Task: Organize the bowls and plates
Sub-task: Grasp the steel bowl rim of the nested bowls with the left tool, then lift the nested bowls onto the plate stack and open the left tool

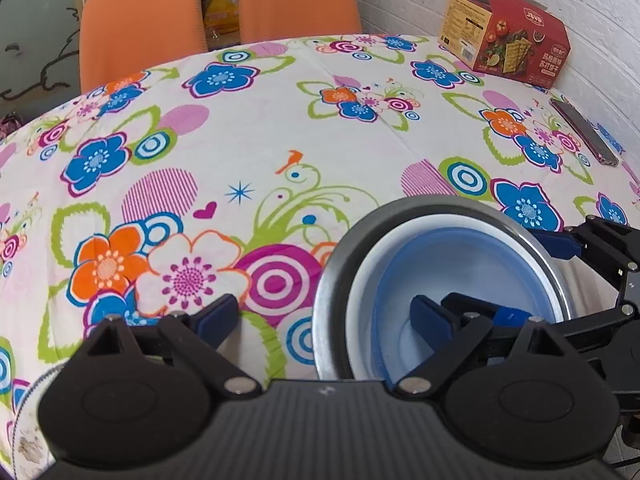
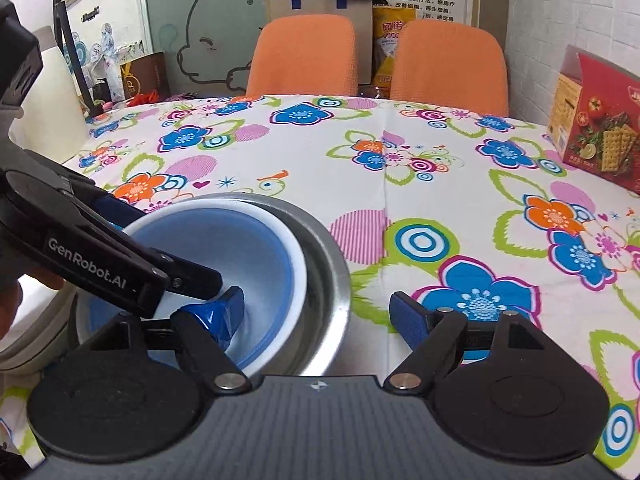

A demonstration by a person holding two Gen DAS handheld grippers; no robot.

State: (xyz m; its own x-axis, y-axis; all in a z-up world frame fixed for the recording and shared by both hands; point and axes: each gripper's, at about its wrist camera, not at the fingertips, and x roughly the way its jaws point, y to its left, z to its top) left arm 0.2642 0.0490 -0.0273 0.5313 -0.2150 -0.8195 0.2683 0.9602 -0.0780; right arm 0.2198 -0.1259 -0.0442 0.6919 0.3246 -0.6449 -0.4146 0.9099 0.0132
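Both grippers straddle the nested stack's rim, left gripper [image 1: 324, 316] and right gripper [image 2: 318, 312] spread, gripping nothing. Blue bowl [image 1: 472, 264] sits in white bowl [image 1: 360, 300], inside shiny metal bowl [image 2: 328, 264] on floral tablecloth [image 1: 280, 128]; bottoms hidden.

Both grippers crowd the nested bowls [image 1: 440, 256]; beyond them the tablecloth [image 1: 280, 128] lies open up to the red box [image 1: 508, 36].

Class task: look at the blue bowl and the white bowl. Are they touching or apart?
Touching. The right wrist view shows the blue bowl nested inside the white bowl, its rim lying against the white wall with no gap.
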